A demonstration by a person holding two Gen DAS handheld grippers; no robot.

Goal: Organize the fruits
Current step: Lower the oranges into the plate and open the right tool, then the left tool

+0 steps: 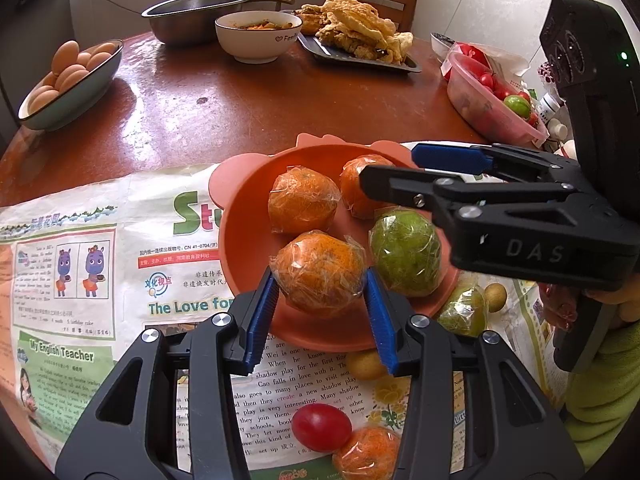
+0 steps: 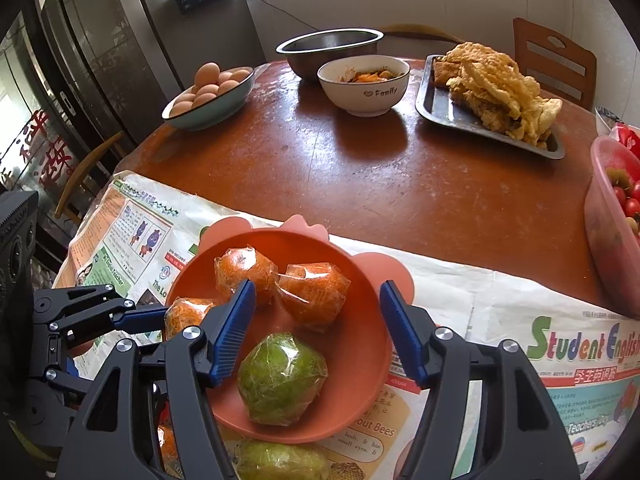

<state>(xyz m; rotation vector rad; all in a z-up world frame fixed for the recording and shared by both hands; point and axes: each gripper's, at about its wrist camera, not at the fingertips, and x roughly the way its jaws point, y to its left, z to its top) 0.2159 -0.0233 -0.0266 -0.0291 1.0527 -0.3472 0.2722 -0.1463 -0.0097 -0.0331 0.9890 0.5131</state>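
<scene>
A salmon-coloured bowl with ear-shaped tabs stands on a newspaper. It holds two plastic-wrapped oranges and a wrapped green citrus. My left gripper is shut on a third wrapped orange over the bowl's near side, with a blue pad against each flank. My right gripper hangs open over the bowl; the green citrus lies between and below its pads, which stand apart from it. In the left wrist view the right gripper reaches in from the right.
Loose on the newspaper lie a cherry tomato, another wrapped orange, a wrapped green fruit and small yellow-brown fruits. Farther back stand an egg bowl, a steel basin, a white bowl, a tray of fried food and a pink tub.
</scene>
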